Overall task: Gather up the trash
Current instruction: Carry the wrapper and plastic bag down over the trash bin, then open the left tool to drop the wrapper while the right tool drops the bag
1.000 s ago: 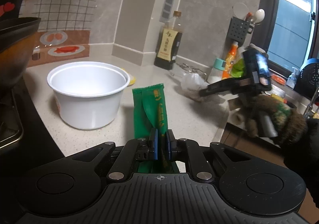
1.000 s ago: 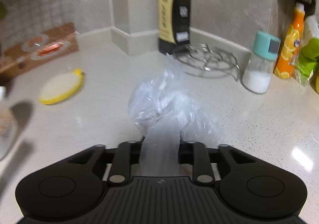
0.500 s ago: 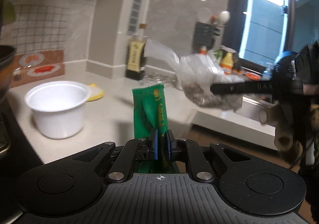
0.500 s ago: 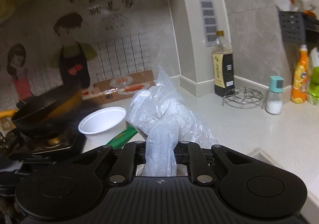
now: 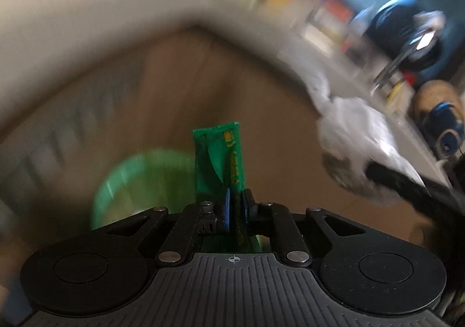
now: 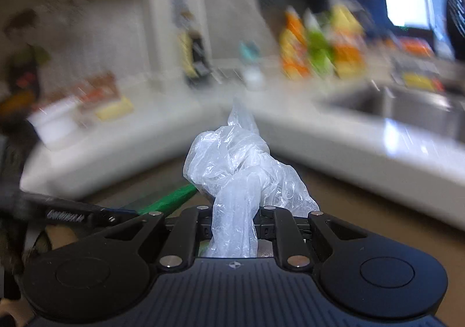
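Below the left gripper point(image 5: 235, 205), blurred, sits a green bin point(image 5: 139, 184), down on the floor past the counter point(image 6: 334, 152) edge. I have that gripper pinched tight on a green wrapper point(image 5: 219, 158), standing upright from the pads. My right gripper point(image 6: 234, 219) is clamped on a crumpled clear bag point(image 6: 241, 170). I judge this the carry-to-bin step. Next I need each piece over the bin mouth before letting go, wrapper first.

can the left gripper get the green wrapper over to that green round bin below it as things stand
Probably yes. The left gripper is shut on the green foil wrapper, and the blurred green round bin sits just beyond and below it on the brown floor, with nothing visible between them.
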